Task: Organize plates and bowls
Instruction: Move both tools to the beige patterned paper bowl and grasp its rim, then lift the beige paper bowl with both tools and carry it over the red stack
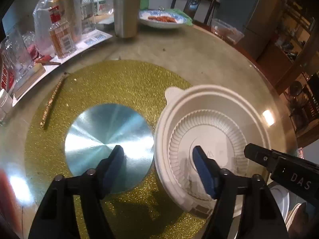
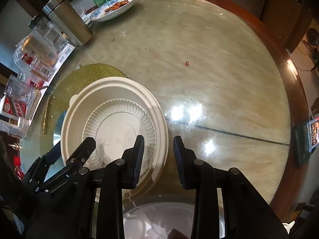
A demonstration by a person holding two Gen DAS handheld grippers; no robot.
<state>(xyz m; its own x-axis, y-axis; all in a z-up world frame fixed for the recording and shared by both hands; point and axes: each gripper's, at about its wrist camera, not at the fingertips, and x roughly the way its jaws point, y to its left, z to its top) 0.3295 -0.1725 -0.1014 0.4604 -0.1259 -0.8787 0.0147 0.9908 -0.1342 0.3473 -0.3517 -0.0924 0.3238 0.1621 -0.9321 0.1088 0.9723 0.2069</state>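
A white disposable bowl (image 1: 215, 131) with a ribbed inner ring sits on the glass table, partly on a gold glitter mat (image 1: 119, 83). It also shows in the right wrist view (image 2: 115, 107). My left gripper (image 1: 157, 159) is open, its jaws astride the bowl's left rim, one finger over a shiny metal disc (image 1: 95, 131). My right gripper (image 2: 157, 151) is open, its jaws astride the bowl's right rim. A second white plate (image 2: 159, 219) lies below the right gripper, mostly hidden.
A blue-patterned plate with food (image 1: 162, 19), a steel tumbler (image 1: 125, 8), packaged boxes and glass jars (image 1: 57, 29) crowd the far left. A plastic container (image 1: 227, 29) stands at the table's far edge. A metal chain strip (image 1: 51, 101) lies by the mat.
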